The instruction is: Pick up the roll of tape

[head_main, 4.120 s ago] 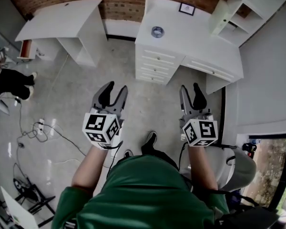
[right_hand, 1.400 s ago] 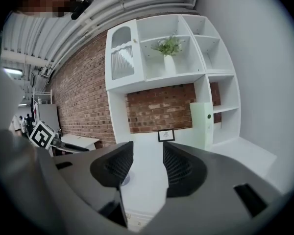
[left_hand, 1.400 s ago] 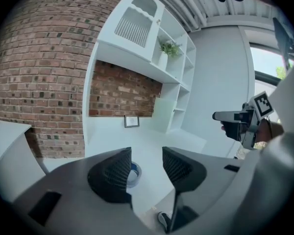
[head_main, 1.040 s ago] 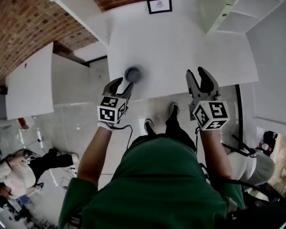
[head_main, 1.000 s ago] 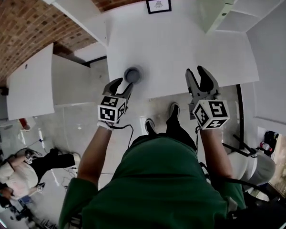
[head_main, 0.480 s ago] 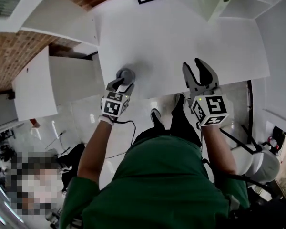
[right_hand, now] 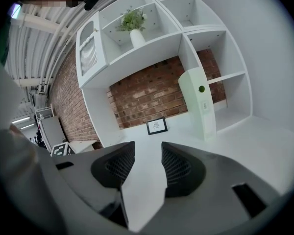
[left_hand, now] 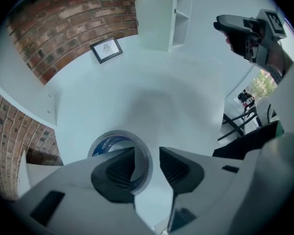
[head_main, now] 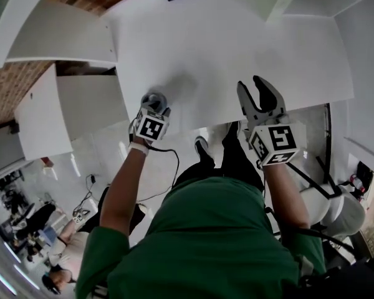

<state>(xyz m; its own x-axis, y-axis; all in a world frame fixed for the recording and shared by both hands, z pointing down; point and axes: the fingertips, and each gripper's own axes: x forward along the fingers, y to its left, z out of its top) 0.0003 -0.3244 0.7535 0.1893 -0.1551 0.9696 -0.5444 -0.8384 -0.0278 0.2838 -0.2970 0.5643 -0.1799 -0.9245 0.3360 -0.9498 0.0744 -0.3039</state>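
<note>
The roll of tape [left_hand: 143,161] is lying flat on the white desk [left_hand: 181,92], close to the front edge and not far from the front left corner. The left gripper [left_hand: 147,155] is pointed almost straight down at it, and the reason is pretty obvious. With the roll flat like that, the only thing worth pinching is its wall. So one jaw is dropped into the hole in the middle and the other is kept outside, with one side of the ring sat between them. The jaws are closing right now, but a sliver of desk can be seen between the outer jaw and the tape, so it isn't clamped yet. Nothing is really gripped so far.

The right gripper [right_hand: 147,155] is held at the front edge too, further right and well apart from the roll. Its jaws are spread and nothing is between them. Only bare desk is seen past them, and a small framed picture [right_hand: 157,126] propped at the back edge against the brick wall. It's probably parked there so the left side isn't crowded.

The pick looks about halfway done: the roll is straddled, the squeeze is being made, and the lift isn't started. If the outer jaw lands first, the roll could get shoved sideways across the smooth top.
</note>
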